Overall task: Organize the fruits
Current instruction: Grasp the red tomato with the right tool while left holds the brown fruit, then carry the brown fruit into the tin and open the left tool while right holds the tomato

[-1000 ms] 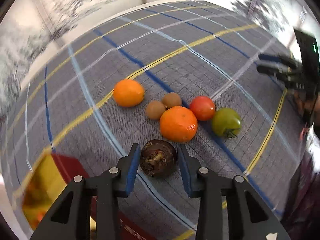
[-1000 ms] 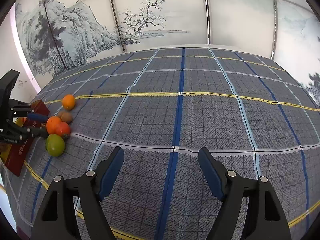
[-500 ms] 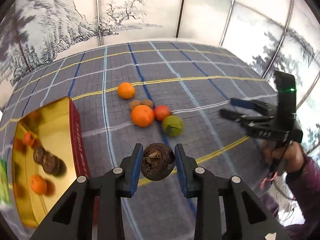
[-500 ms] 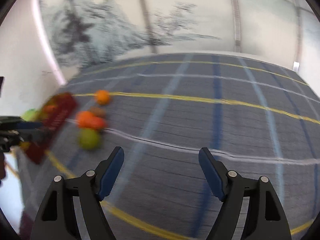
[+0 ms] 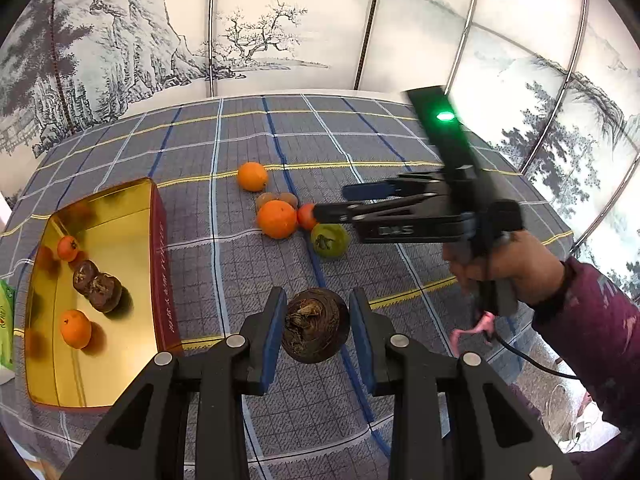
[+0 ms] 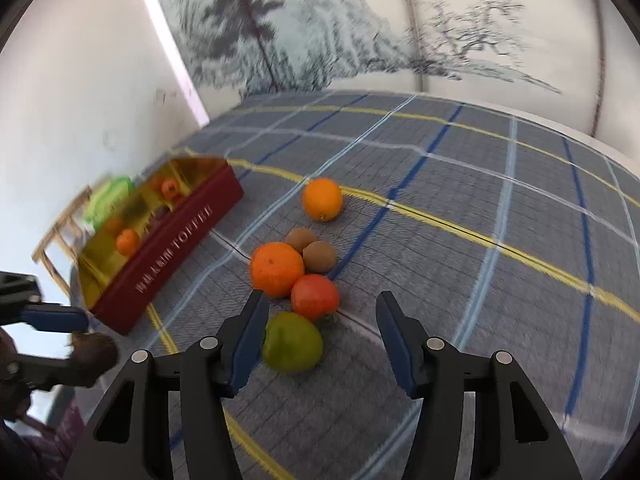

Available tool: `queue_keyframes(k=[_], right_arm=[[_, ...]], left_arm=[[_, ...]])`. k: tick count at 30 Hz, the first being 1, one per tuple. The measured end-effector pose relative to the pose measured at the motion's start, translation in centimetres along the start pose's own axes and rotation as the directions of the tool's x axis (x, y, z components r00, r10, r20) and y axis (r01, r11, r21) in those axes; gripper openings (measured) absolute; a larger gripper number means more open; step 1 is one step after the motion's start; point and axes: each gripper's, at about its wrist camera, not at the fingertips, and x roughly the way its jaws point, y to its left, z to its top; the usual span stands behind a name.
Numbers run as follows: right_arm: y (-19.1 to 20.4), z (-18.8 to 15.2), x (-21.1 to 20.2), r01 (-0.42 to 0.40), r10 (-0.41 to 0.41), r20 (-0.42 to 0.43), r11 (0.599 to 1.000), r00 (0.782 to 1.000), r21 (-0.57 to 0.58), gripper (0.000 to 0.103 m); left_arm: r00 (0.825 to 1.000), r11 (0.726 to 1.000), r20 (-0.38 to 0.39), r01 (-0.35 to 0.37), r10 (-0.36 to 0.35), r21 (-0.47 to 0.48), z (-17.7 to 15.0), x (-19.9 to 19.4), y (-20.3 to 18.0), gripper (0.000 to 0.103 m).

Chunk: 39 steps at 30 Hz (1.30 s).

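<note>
Having swung our right gripper (image 6: 320, 330) across to the loose fruit, we are closing its empty jaws around the green fruit (image 6: 293, 342) while our left gripper (image 5: 316, 326) is clamping the dark fruit (image 5: 315, 325) short of the gold tin (image 5: 154, 264), risking nudging the red fruit (image 6: 315, 297) away

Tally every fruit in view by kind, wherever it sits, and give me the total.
Orange fruits: 5, with three loose and two in the gold tin
Dark brown fruits: 3, with two in the tin and one in the left gripper
Kiwis: 2
Green fruit: 1
Total: 11
</note>
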Motion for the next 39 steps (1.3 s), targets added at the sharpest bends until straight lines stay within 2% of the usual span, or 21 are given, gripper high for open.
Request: queue_keyframes(k=[4, 6, 8, 13, 16, 19, 23, 25, 28, 35, 36, 37, 39], right_arm=[[0.2, 0.8, 1.7, 0.001, -0.004, -0.062, 0.999, 0.998, -0.046, 0.049], [0.1, 1.3, 2.3, -0.008, 0.003, -0.09, 0.999, 0.996, -0.053, 0.04], [0.1, 1.7, 2.9, -0.041, 0.034, -0.121, 0.998, 0.992, -0.052, 0.035], [-0.4, 1.7, 3.2, -0.069, 0.065, -0.143, 0.997, 0.988, -0.024, 0.033], [-0.4, 1.2, 2.1, 0.004, -0.008, -0.098, 0.999, 0.995, -0.041, 0.032], [-2.1, 0.5, -0.6, 0.059, -0.059, -0.014, 0.998, 0.998, 0.028, 0.032], [-4.7, -1.3, -3.3, 0.183, -0.189, 0.04, 0.975, 0.981, 0.124, 0.032], [-6.3, -2.6, -4.0, 0.243, -0.253, 0.036, 0.953, 0.967, 0.179, 0.032], [-8.0, -4.4, -4.3, 0.292, -0.304, 0.01, 0.924, 0.953, 0.248, 0.032], [-9.3, -5.5, -5.1, 0.305, -0.331, 0.033, 0.9, 0.943, 0.311, 0.032], [-9.3, -5.5, -5.0, 0.306, -0.332, 0.033, 0.9, 0.943, 0.311, 0.032], [-9.3, -5.5, -5.0, 0.307, -0.333, 0.033, 0.899, 0.942, 0.312, 0.032], [-9.3, -5.5, -5.0, 0.309, -0.335, 0.032, 0.899, 0.942, 0.312, 0.032]], left_arm=[[1.0, 1.0, 0.003, 0.004, -0.004, 0.002, 0.2, 0.0, -0.1, 0.029], [1.0, 1.0, 0.003, 0.009, -0.009, 0.002, 0.1, 0.1, 0.0, 0.029], [1.0, 1.0, -0.004, 0.016, -0.016, -0.003, 0.1, 0.2, 0.0, 0.029], [1.0, 1.0, -0.009, 0.013, -0.013, -0.02, -0.1, 0.4, 0.3, 0.029], [1.0, 1.0, -0.004, 0.009, -0.009, -0.025, -0.1, 0.0, 0.4, 0.029], [1.0, 1.0, 0.008, 0.004, -0.004, -0.027, -0.2, -0.6, 0.5, 0.029], [1.0, 1.0, 0.031, -0.003, 0.004, -0.029, -0.1, -1.6, 0.5, 0.029], [0.999, 0.999, 0.039, -0.003, 0.004, -0.034, -0.1, -2.0, 0.4, 0.029], [0.999, 0.999, 0.049, -0.011, 0.013, -0.036, -0.4, -2.6, 0.4, 0.029], [0.997, 0.998, 0.071, -0.037, 0.04, -0.041, -0.8, -3.9, 0.5, 0.029], [0.996, 0.998, 0.077, -0.045, 0.048, -0.044, -0.9, -4.1, 0.6, 0.028], [0.995, 0.998, 0.084, -0.05, 0.054, -0.046, -0.9, -4.3, 0.7, 0.022], [0.993, 0.997, 0.095, -0.063, 0.067, -0.049, -0.9, -4.7, 0.9, 0.021]])
